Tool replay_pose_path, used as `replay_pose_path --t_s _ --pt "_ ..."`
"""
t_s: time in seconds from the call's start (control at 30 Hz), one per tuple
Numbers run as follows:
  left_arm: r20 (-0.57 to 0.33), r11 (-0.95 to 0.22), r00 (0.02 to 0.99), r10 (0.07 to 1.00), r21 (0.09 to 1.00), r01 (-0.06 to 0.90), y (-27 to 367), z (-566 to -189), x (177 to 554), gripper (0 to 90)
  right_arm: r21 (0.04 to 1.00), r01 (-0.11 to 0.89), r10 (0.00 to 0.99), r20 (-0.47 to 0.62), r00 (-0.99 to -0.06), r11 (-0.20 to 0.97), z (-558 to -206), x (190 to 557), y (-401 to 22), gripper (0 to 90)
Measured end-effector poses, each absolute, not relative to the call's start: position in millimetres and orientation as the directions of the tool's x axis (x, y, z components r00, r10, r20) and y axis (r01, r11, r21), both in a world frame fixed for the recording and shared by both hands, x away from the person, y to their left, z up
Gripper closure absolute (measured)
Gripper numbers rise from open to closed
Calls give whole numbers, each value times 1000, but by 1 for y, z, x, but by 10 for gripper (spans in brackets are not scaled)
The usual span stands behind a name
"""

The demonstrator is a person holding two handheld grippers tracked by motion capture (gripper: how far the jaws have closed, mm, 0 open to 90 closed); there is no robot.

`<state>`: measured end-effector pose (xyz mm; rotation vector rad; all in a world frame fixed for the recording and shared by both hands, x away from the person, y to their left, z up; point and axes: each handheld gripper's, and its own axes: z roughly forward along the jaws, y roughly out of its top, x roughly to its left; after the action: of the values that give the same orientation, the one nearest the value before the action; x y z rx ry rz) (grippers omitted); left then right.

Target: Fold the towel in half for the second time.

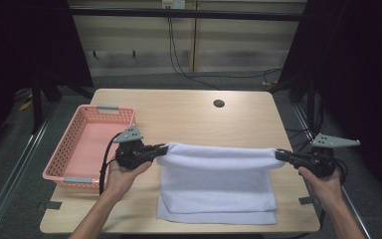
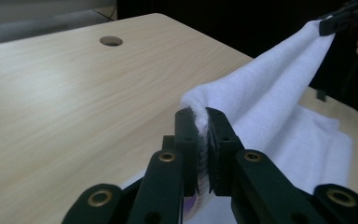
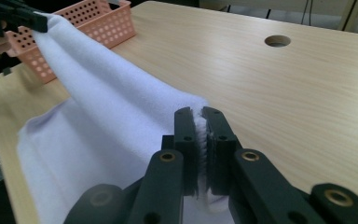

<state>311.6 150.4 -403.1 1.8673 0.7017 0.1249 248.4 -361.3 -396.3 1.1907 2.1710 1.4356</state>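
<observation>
My left gripper (image 1: 162, 149) and right gripper (image 1: 280, 155) are each clamped on one end of the white towel (image 1: 218, 185) – its far edge is lifted taut between them, the rest draped onto the table (image 1: 189, 112). It's soft and light (likely to sag), so I'd keep holding those corners.
</observation>
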Motion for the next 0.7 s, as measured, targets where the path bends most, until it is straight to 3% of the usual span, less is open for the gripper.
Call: replay_pose_path --t_s 0.23,0.37,0.6,0.7 --pt "-251 -299 832 495 850 434 156 -430 280 843 857 477 741 189 -645 196 -410 216 -356 851" --pt "-287 -342 822 492 804 486 160 -461 265 834 816 526 720 213 -661 241 -438 199 -350 836" --pt "-282 -473 860 426 741 477 161 -480 239 788 738 592 667 266 -696 324 -466 170 -346 753" --pt "-293 -499 870 396 727 472 165 -481 229 724 715 606 650 281 -706 349 -470 160 -347 698"
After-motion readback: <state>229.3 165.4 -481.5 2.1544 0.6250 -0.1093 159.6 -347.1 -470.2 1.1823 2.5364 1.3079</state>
